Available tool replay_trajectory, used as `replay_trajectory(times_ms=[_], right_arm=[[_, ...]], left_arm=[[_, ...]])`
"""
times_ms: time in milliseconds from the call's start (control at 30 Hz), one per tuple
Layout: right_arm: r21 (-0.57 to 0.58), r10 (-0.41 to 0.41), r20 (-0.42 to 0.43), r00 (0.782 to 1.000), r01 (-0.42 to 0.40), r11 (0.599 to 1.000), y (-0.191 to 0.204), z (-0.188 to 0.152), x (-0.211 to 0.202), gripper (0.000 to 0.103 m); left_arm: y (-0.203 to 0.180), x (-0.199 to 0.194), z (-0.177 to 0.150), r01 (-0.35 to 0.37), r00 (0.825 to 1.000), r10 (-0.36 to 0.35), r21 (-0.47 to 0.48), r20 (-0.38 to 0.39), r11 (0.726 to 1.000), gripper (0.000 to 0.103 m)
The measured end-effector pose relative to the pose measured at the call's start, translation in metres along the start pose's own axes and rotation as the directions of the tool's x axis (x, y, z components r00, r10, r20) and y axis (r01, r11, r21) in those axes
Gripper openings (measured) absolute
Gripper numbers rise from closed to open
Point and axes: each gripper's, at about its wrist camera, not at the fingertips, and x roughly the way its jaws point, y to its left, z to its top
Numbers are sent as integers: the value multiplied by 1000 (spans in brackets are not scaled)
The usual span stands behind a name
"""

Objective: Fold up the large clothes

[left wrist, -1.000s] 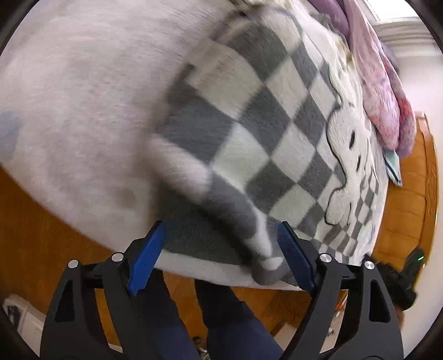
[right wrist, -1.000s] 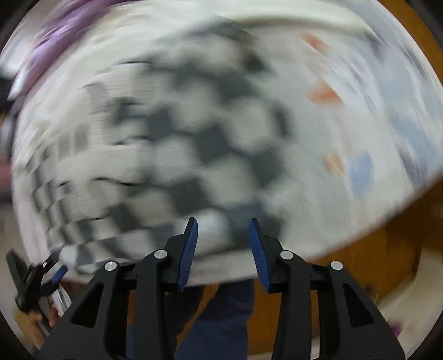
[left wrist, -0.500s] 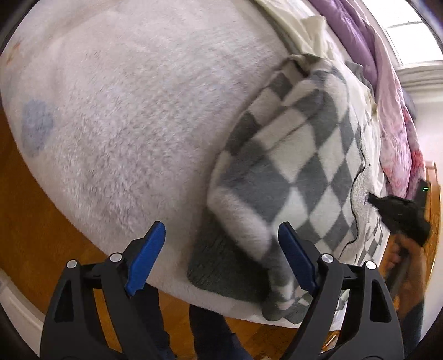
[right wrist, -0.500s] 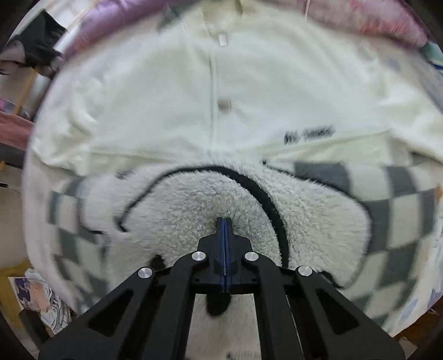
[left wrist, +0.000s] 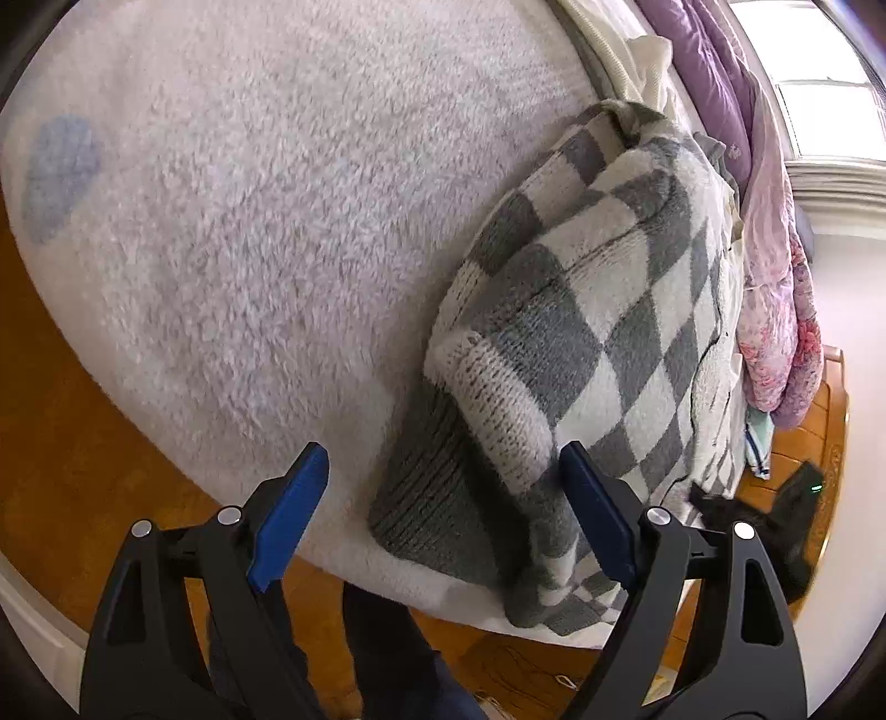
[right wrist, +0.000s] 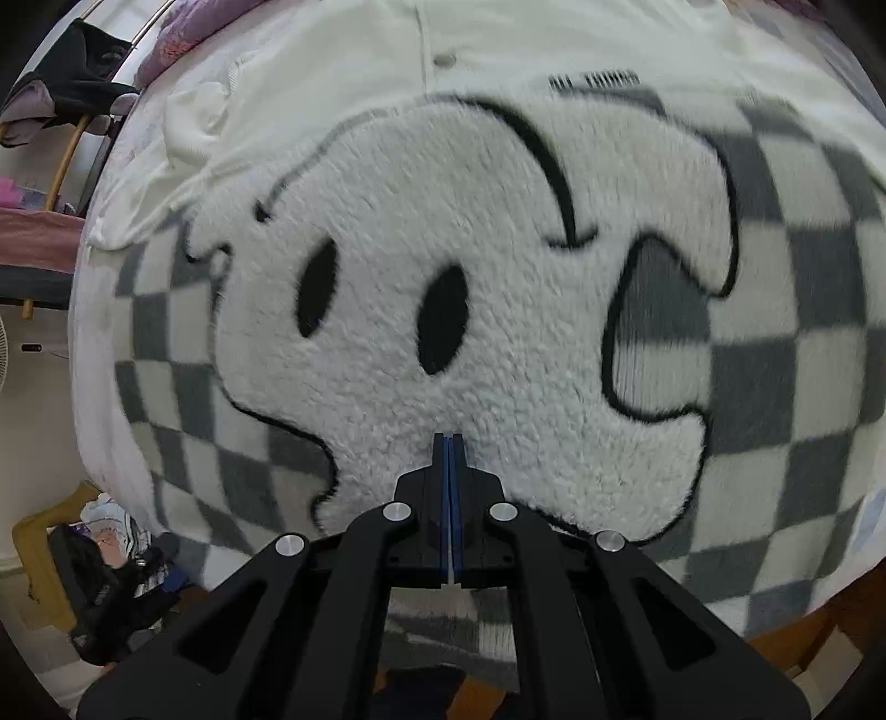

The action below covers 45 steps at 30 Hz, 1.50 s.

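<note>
A grey-and-white checkered knit sweater (left wrist: 603, 310) with a fluffy white cartoon face (right wrist: 454, 310) lies on a bed. In the left wrist view its folded-over sleeve and grey ribbed cuff (left wrist: 426, 493) lie between my fingers. My left gripper (left wrist: 443, 498) is open, hovering over that cuff at the bed's near edge. My right gripper (right wrist: 448, 443) is shut with nothing seen between its pads, its tip at the lower edge of the fluffy face patch. It also shows at the lower right of the left wrist view (left wrist: 775, 504).
A fluffy white blanket (left wrist: 266, 210) covers the bed. A cream garment (right wrist: 498, 50) lies beyond the sweater. Purple and pink bedding (left wrist: 769, 266) is piled at the far side. Wooden floor (left wrist: 66, 443) lies below the bed edge. Clutter (right wrist: 105, 559) sits on the floor at left.
The right gripper closed from open and moved across the sweater onto the cartoon face. The left gripper drew closer to the sleeve cuff and stayed open.
</note>
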Motion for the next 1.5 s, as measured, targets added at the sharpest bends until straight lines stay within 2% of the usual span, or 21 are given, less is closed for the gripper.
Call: replay_trajectory(times_ms=[100,200,333,467,533,567,633,700,767,800,867,933,967,1033,1167,1333,1367,1400,1433,1467,1500], right_arm=[[19,-4,20,1000,4,1000,1,-3,1,0],[41,16,-28,999,-15,999,4,-26,-4,0],[43,6,-3,1000,-6,999,-1,-65,10,0],[39,-24,10,1000,23,999,4,-64,20,0],[9,-28,18,999,28,1000,9,-65,16,0],[4,-23,23,999,23,1000,13,-64,16,0],[-5,-25,32,999,25,1000,19,-66,9,3],[-57,-67,79,995,71,996,35,-72,-5,6],[-131,-50,150,987,70,989,57,-84,-22,7],[-160,-25,169,985,53,986,66,-89,-27,9],[-256,93,194,977,-41,966,94,-107,-40,15],[-346,205,182,962,-133,929,122,-126,-49,34],[-386,245,174,954,-163,908,134,-133,-51,39],[-447,277,179,944,-172,878,146,-148,-53,51],[-548,271,194,943,-125,827,175,-164,-41,60],[-585,179,262,948,8,811,183,-151,-9,60],[-592,181,256,949,6,806,183,-148,-2,60],[-600,179,255,950,10,800,183,-145,5,55],[-610,171,255,952,21,792,180,-146,5,37],[-604,149,252,956,35,796,178,-145,6,31],[-587,153,246,957,21,809,175,-142,6,22]], left_arm=[[5,9,0,25,999,-26,-48,-24,999,85],[9,15,-2,61,997,-64,-79,-40,995,85],[6,28,-9,62,994,-67,-56,-88,997,85],[0,36,-10,41,995,-43,-26,-92,999,81],[-8,37,-10,40,995,-40,-2,-95,999,62],[-12,37,-9,39,994,-39,7,-100,999,59],[-22,37,-6,26,993,-21,40,-118,999,37],[-32,34,-5,21,992,-11,76,-123,997,30],[-45,26,-5,11,992,2,106,-127,994,27],[-50,22,-5,23,992,-9,108,-127,994,25],[-58,12,-4,52,990,-37,106,-135,993,24],[-69,3,-4,87,986,-71,101,-151,991,23],[-74,0,-3,101,984,-83,108,-156,989,23],[-83,-7,-2,121,981,-101,117,-165,986,23],[-96,-12,0,157,974,-134,118,-183,981,23],[-106,-12,-1,155,973,-125,148,-196,977,23],[-105,-12,0,153,973,-122,145,-198,978,23],[-102,-13,0,144,973,-114,143,-198,979,23],[-102,-11,0,136,974,-109,129,-198,982,24],[-98,-11,1,140,972,-115,115,-204,983,25],[-98,-11,2,143,970,-119,104,-213,984,33]])
